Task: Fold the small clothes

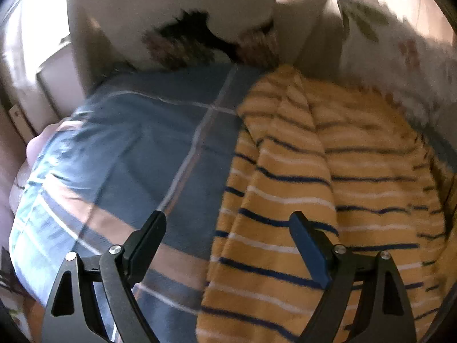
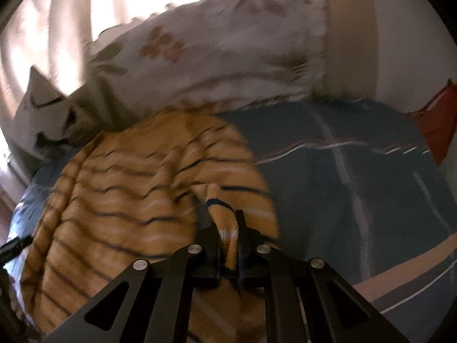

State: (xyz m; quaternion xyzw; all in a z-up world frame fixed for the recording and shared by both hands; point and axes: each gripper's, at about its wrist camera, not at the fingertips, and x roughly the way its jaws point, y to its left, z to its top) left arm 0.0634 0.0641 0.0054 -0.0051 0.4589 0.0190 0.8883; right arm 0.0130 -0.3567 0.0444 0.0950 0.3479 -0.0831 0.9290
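Note:
A small orange garment with navy and white stripes [image 1: 328, 188] lies on a blue plaid bedspread [image 1: 137, 143]. My left gripper [image 1: 228, 225] is open and empty, hovering over the garment's left edge, one finger above the bedspread and one above the cloth. In the right wrist view the same garment [image 2: 122, 188] spreads to the left. My right gripper [image 2: 227, 228] is shut on a bunched fold of the garment's edge [image 2: 228, 228], which stands up between the fingers.
A floral pillow [image 2: 217, 57] lies along the far side of the bed. A pale cushion with a dark patch [image 1: 182, 31] sits beyond the bedspread. A red object [image 2: 440, 114] is at the right edge. The bedspread [image 2: 357, 185] extends right of the garment.

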